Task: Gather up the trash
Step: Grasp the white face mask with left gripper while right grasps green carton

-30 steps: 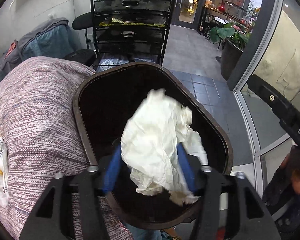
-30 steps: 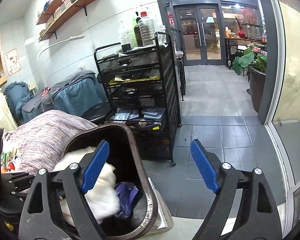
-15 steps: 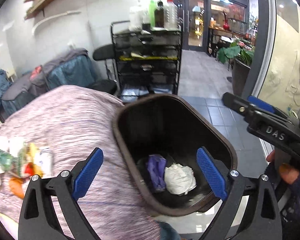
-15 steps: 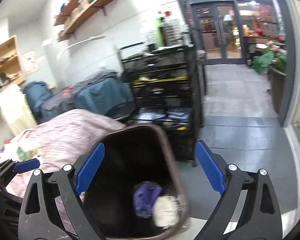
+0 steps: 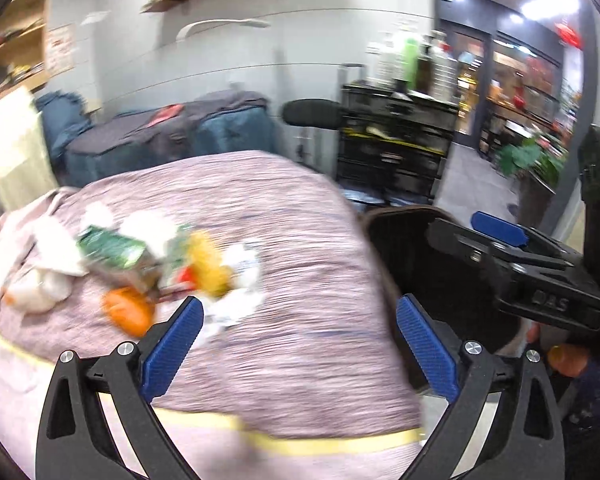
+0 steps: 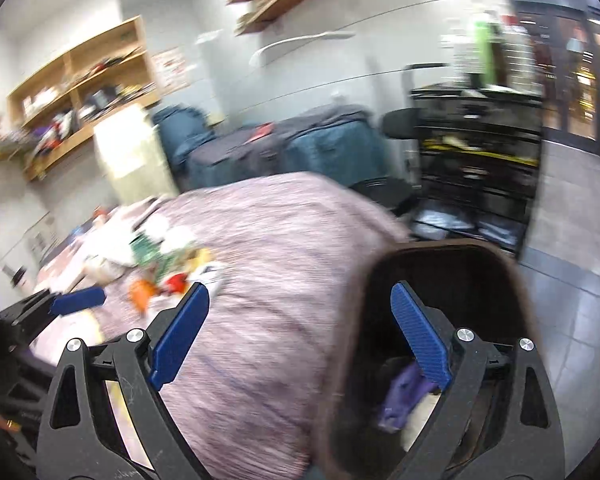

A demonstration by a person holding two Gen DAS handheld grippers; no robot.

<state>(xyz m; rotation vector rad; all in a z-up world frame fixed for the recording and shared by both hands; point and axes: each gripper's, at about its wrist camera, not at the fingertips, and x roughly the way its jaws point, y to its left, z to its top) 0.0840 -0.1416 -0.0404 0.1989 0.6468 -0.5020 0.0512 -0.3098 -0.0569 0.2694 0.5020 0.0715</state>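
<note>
A blurred pile of trash lies on the pink woven cloth: a green packet, yellow and orange wrappers, white tissues. My left gripper hangs open and empty over the cloth, just right of the pile. The dark brown bin stands at the cloth's right edge. My right gripper is open and empty, its right finger over the bin, where a purple scrap lies inside. The trash pile shows to its left.
A black wire cart with bottles stands behind the bin. Blue-grey covered luggage lines the wall, wooden shelves hang above. Grey tiled floor runs right toward glass doors. A hand holds the right gripper.
The left gripper let the white crumpled paper fall into the bin and its jaws spread wide. Both grippers then swung left, from over the bin toward the cloth and the trash pile.
</note>
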